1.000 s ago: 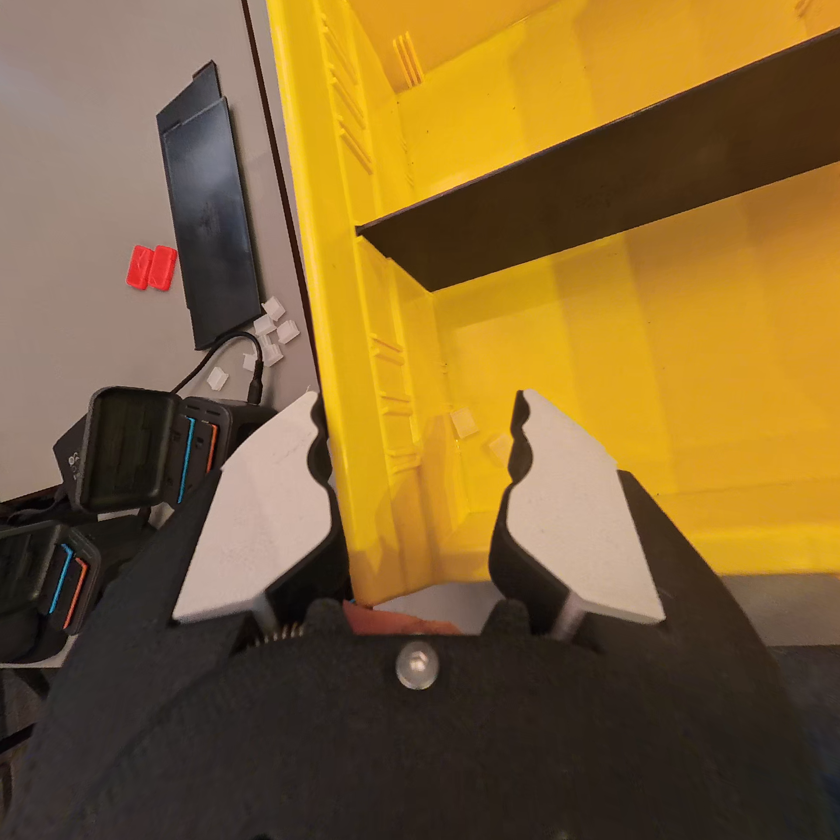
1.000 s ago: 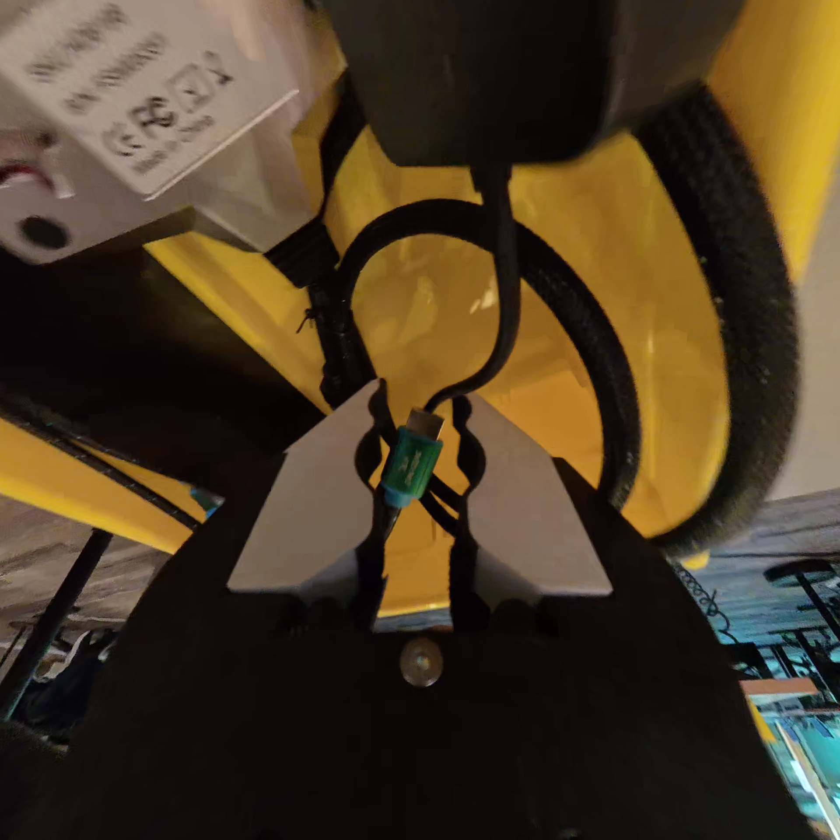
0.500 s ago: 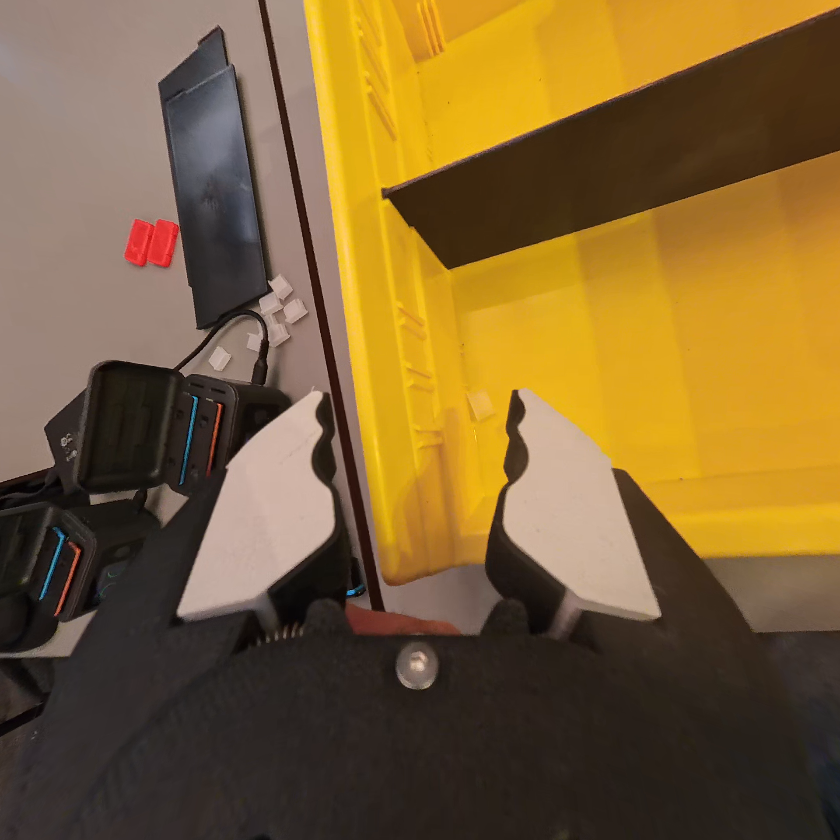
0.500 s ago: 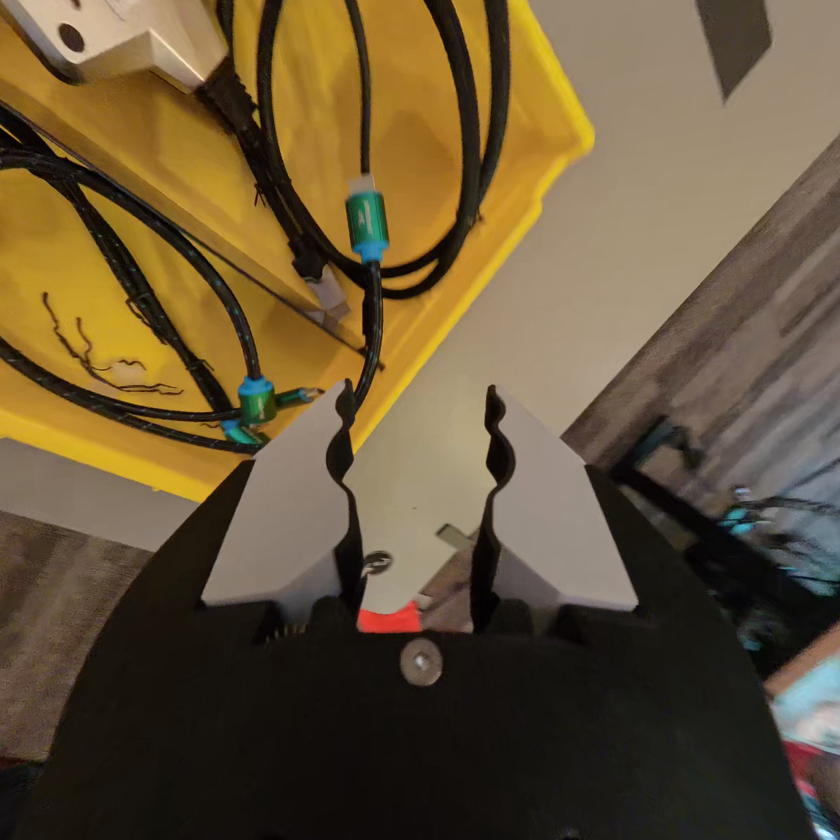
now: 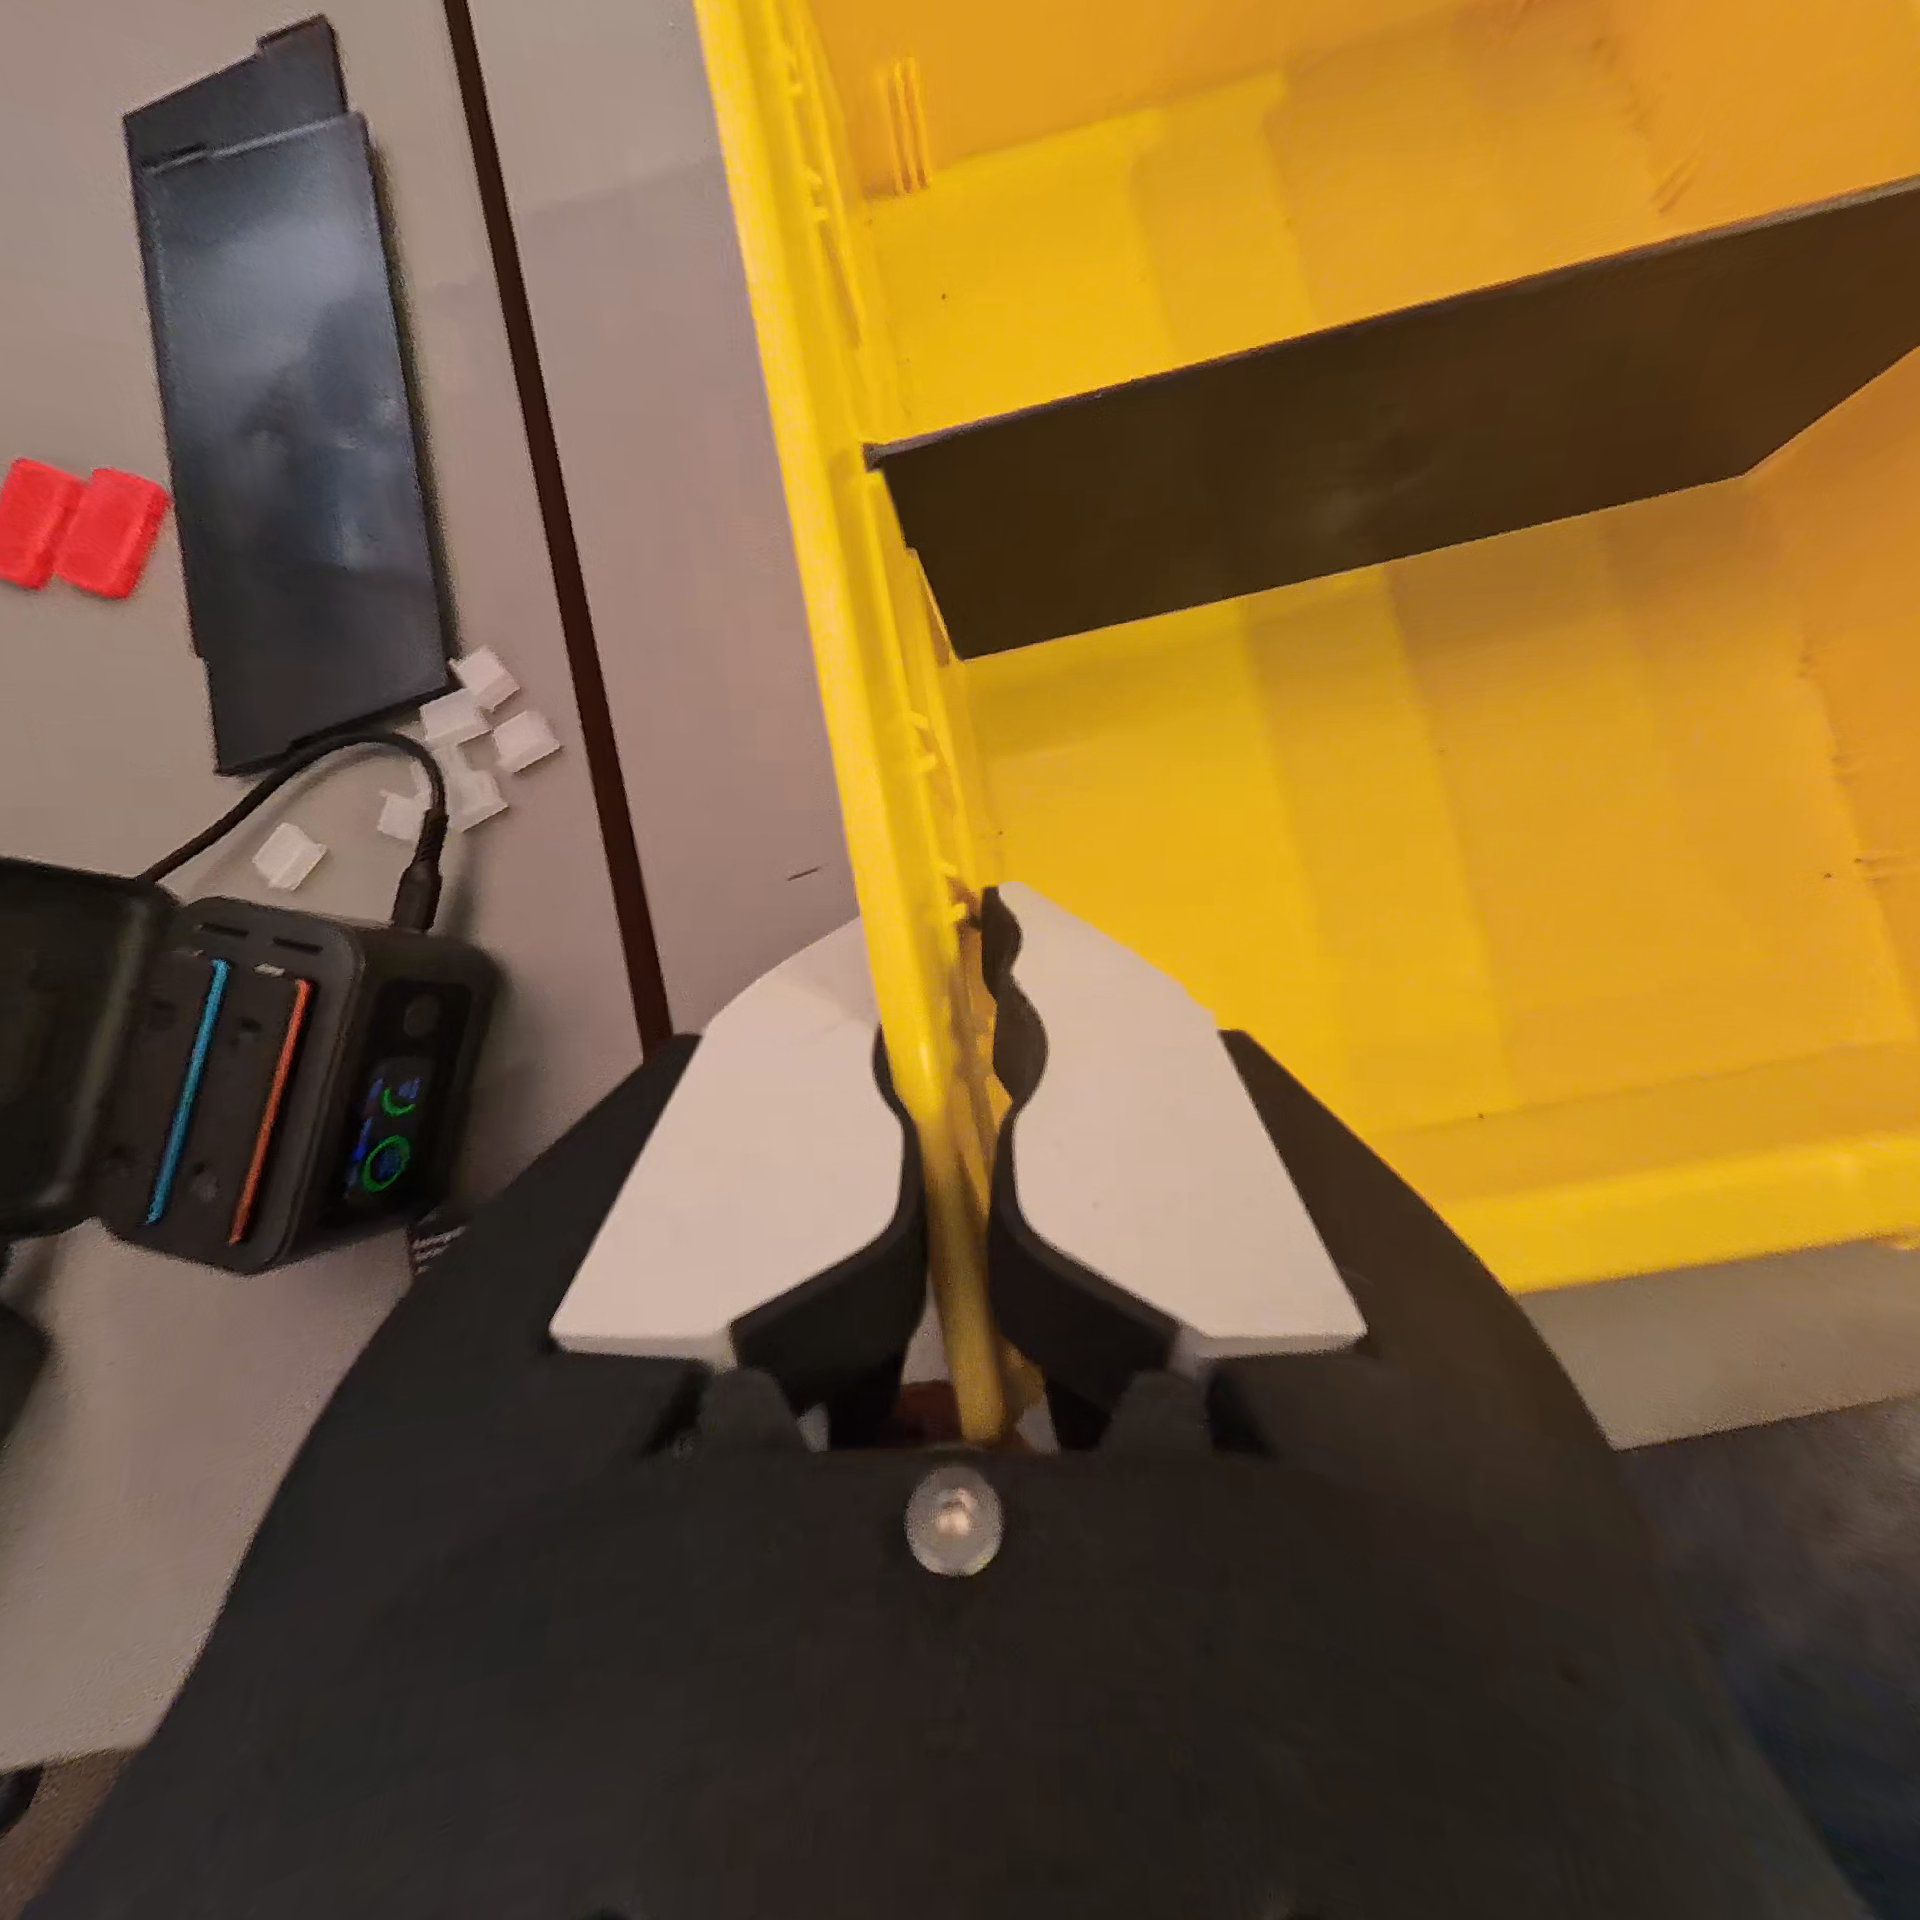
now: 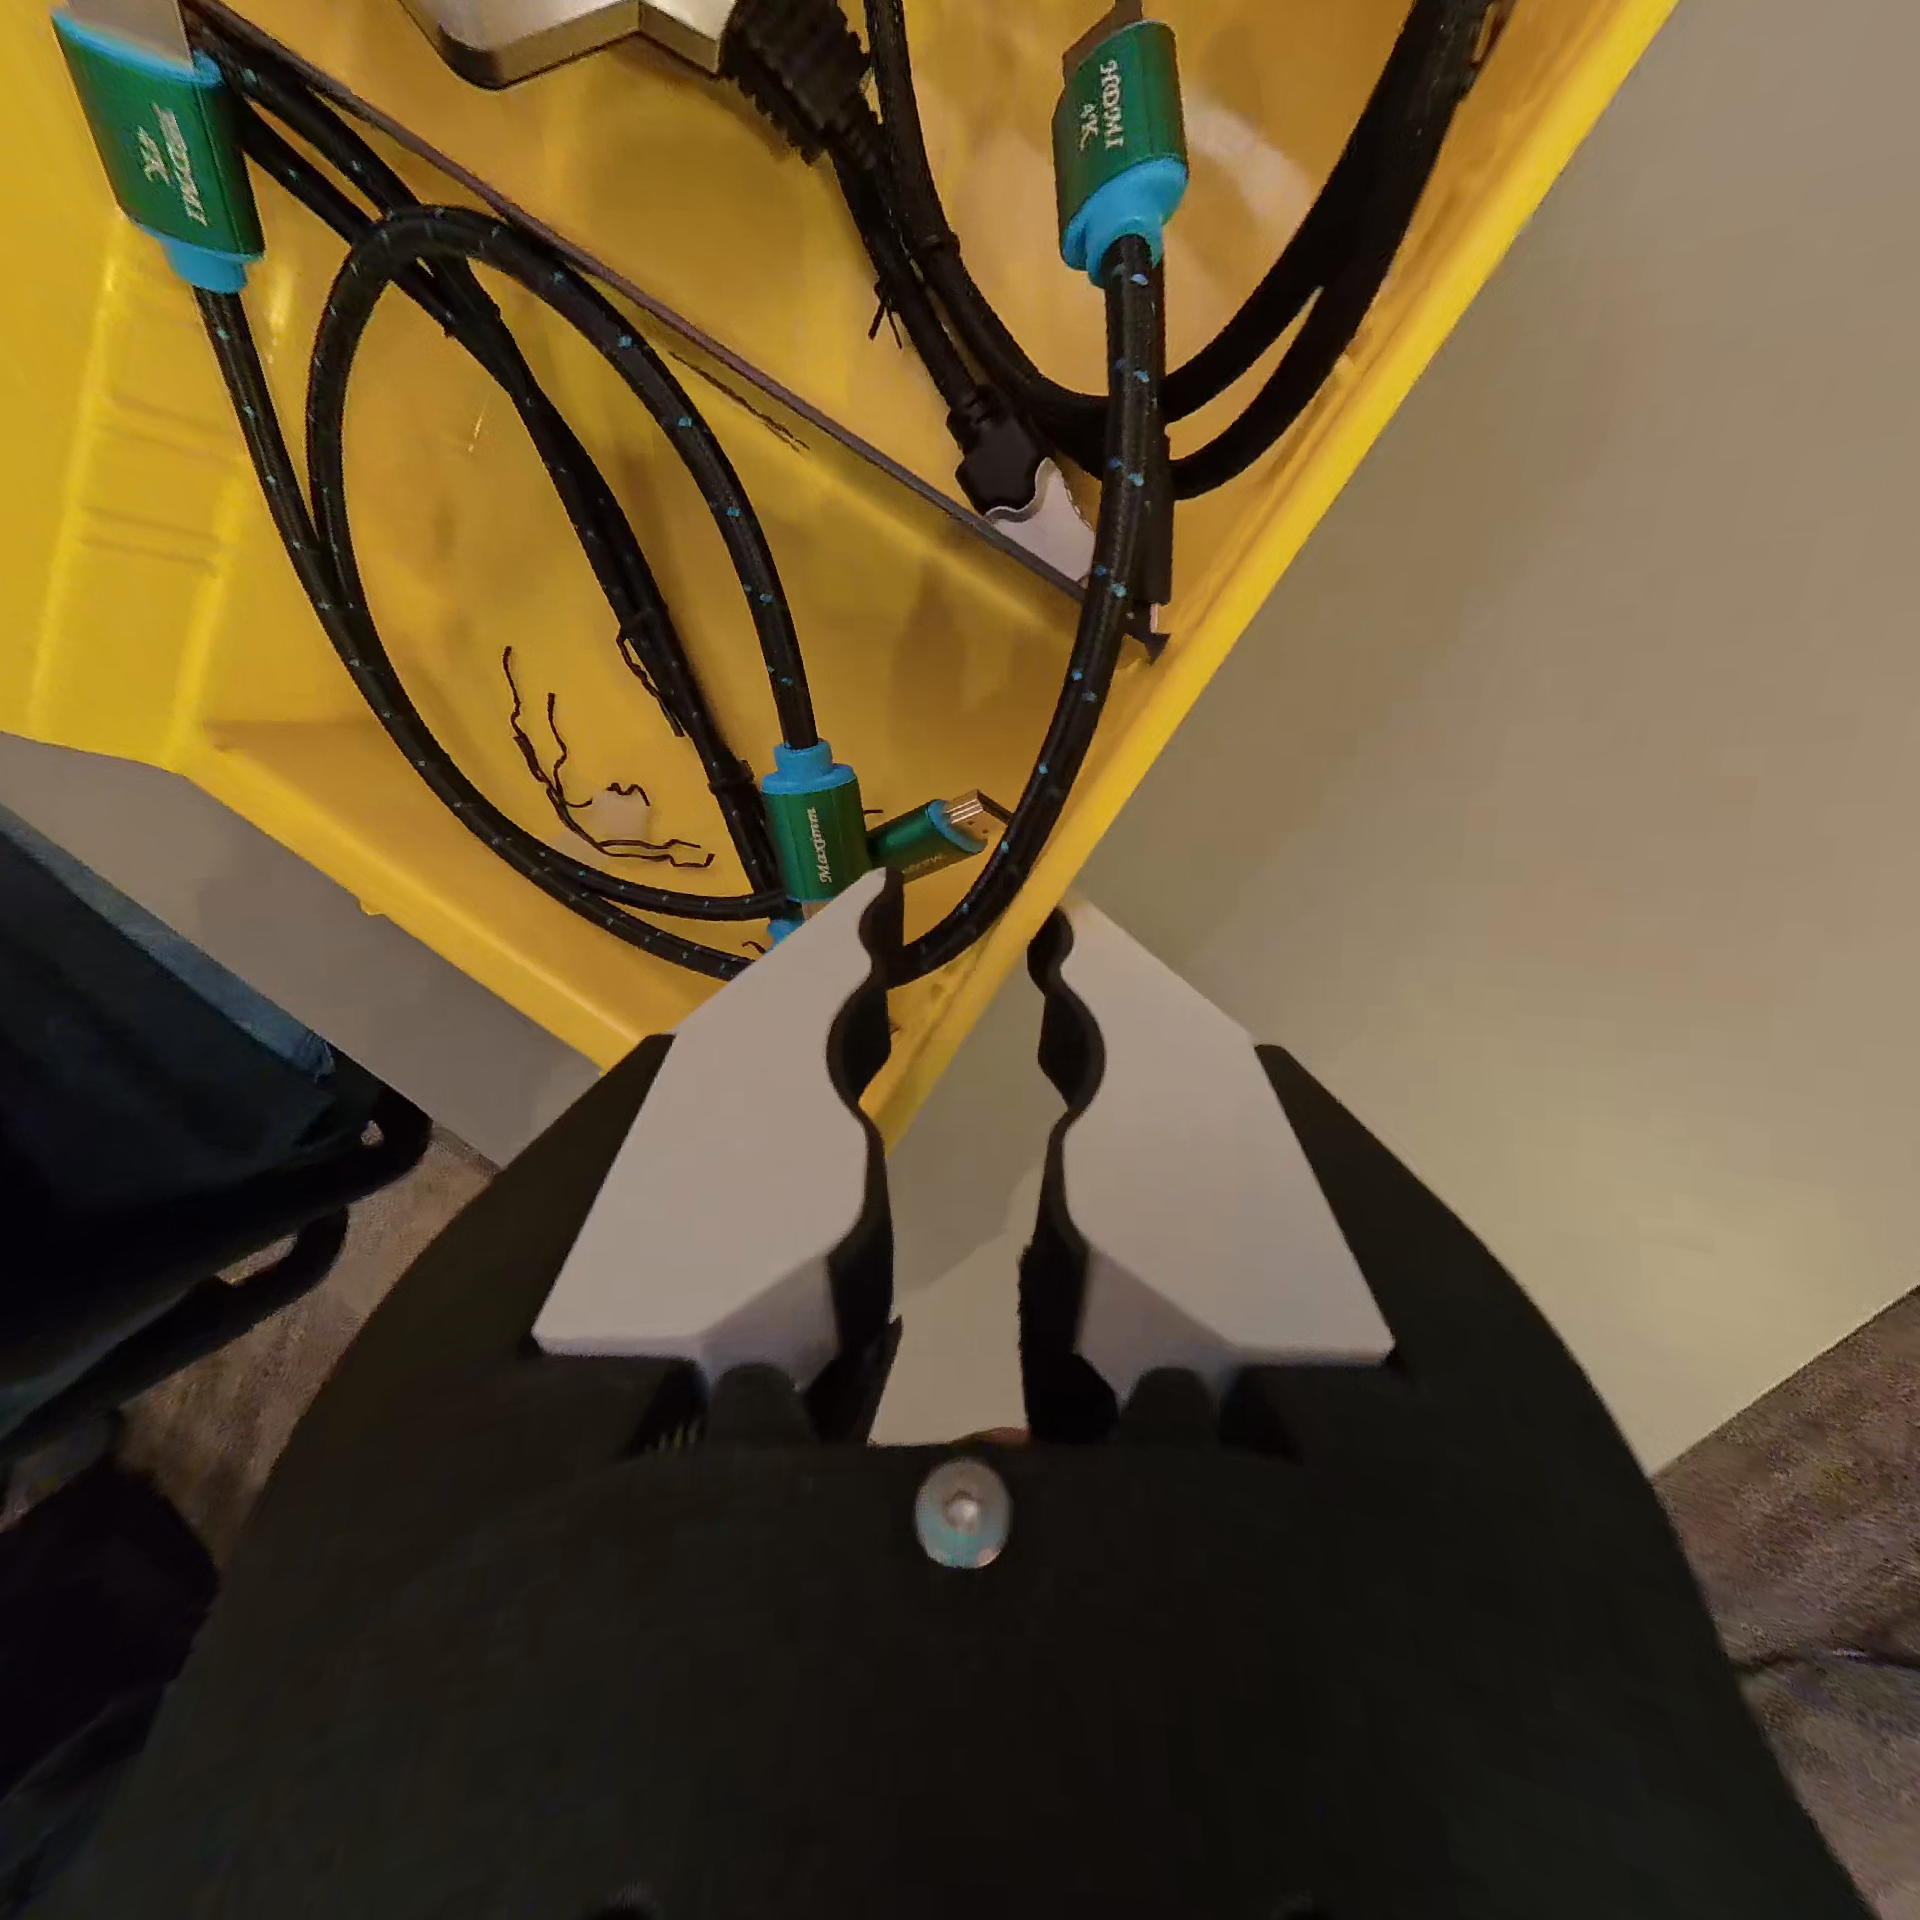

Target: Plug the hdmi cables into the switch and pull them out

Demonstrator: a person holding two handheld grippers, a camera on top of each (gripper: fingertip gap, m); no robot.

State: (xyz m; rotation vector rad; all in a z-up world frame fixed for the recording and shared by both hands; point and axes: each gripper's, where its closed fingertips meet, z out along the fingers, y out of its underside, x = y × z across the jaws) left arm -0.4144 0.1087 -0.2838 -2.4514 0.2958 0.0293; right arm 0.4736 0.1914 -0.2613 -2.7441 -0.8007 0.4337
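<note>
The left gripper is clenched on the side wall of the yellow bin, one finger outside and one inside, near a black divider. The right gripper is released, holding nothing, its jaws straddling the bin's corner rim. Inside the bin lie braided black HDMI cables with green plugs that carry pale printed lettering. Only a silver corner of the switch shows at the top edge. A black charging case sits on the grey table.
</note>
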